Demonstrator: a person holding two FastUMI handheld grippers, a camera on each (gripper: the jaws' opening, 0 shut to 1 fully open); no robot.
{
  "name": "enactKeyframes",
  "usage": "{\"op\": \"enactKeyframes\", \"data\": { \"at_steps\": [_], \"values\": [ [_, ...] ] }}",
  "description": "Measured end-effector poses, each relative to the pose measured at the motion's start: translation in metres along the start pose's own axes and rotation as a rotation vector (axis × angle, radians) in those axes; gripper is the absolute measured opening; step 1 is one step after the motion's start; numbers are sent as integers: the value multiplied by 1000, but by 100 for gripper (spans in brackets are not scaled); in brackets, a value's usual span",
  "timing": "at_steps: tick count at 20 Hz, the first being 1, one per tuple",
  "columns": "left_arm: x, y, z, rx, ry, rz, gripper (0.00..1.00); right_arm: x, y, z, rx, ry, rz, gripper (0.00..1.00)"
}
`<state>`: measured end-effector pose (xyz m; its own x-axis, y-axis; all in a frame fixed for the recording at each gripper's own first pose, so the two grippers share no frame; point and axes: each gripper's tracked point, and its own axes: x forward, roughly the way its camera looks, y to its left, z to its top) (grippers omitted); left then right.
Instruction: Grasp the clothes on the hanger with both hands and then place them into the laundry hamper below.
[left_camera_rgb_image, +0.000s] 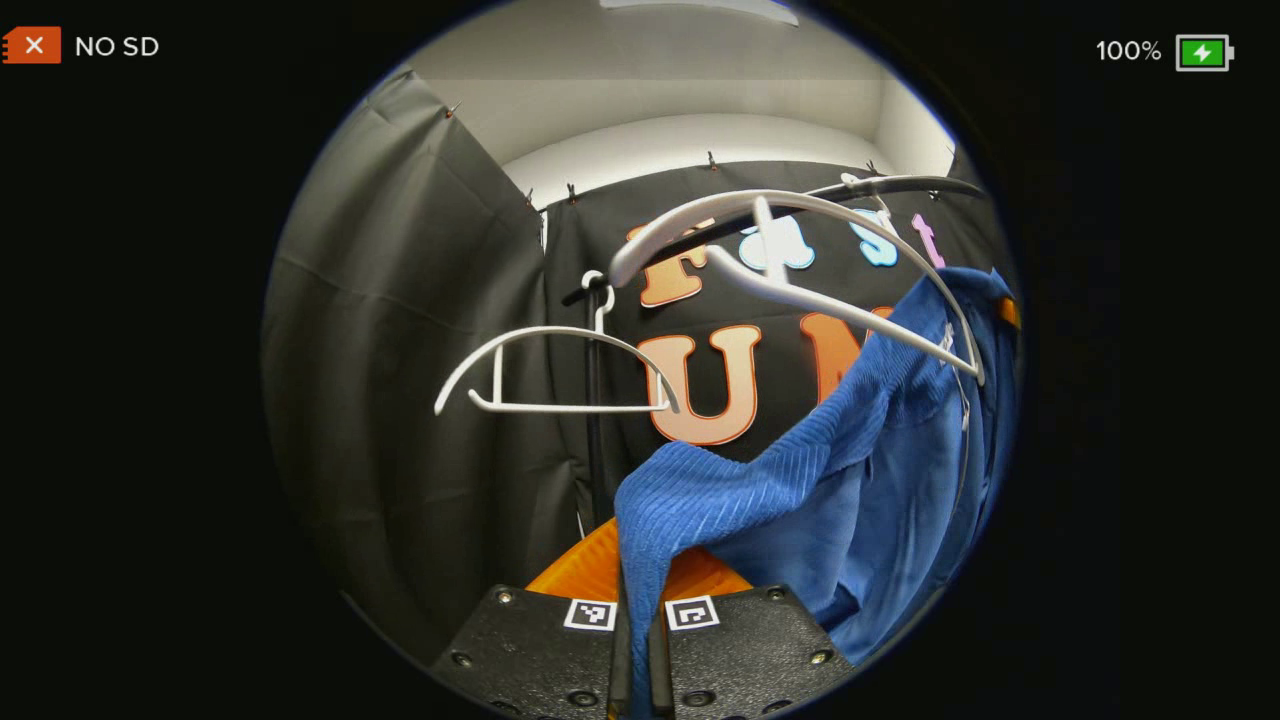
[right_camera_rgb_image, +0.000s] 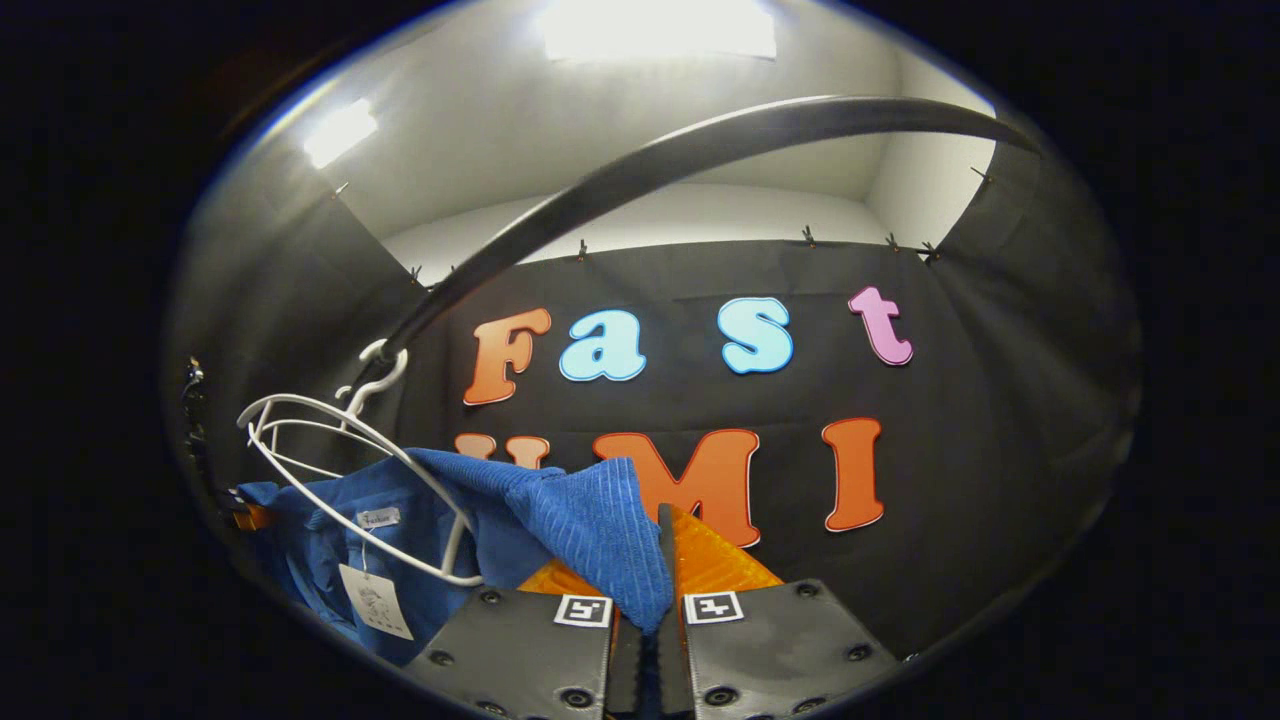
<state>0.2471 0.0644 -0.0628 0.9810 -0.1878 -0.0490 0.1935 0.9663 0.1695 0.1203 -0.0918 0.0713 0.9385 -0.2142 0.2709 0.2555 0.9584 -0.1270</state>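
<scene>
In the left gripper view: left gripper (left_camera_rgb_image: 640, 640), fingers pinching a fold of blue garment (left_camera_rgb_image: 800, 480), soft, light, draped off white hanger (left_camera_rgb_image: 800, 290). In the right gripper view: right gripper (right_camera_rgb_image: 650, 640), fingers pinching its ribbed edge; likely drapes, slips freely.

A dark rail (left_camera_rgb_image: 900, 185) carries 2 white hangers (left_camera_rgb_image: 560, 365); the nearer hanger (left_camera_rgb_image: 800, 290) bears the blue garment (left_camera_rgb_image: 850, 470).
</scene>
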Motion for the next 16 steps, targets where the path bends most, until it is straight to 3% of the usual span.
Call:
{"op": "enactKeyframes", "data": {
  "at_steps": [5,8,16],
  "values": [
    [-7,-31,-6,-18,9,-36,2,12,-45,-13,-6,45,-90,13],
    [-12,-54,-11,-15,18,-76,2,1,-52,-27,45,91,-84,13],
    [-28,-76,-21,-56,58,-105,2,-23,-69,-32,8,121,-106,13]
  ]
}}
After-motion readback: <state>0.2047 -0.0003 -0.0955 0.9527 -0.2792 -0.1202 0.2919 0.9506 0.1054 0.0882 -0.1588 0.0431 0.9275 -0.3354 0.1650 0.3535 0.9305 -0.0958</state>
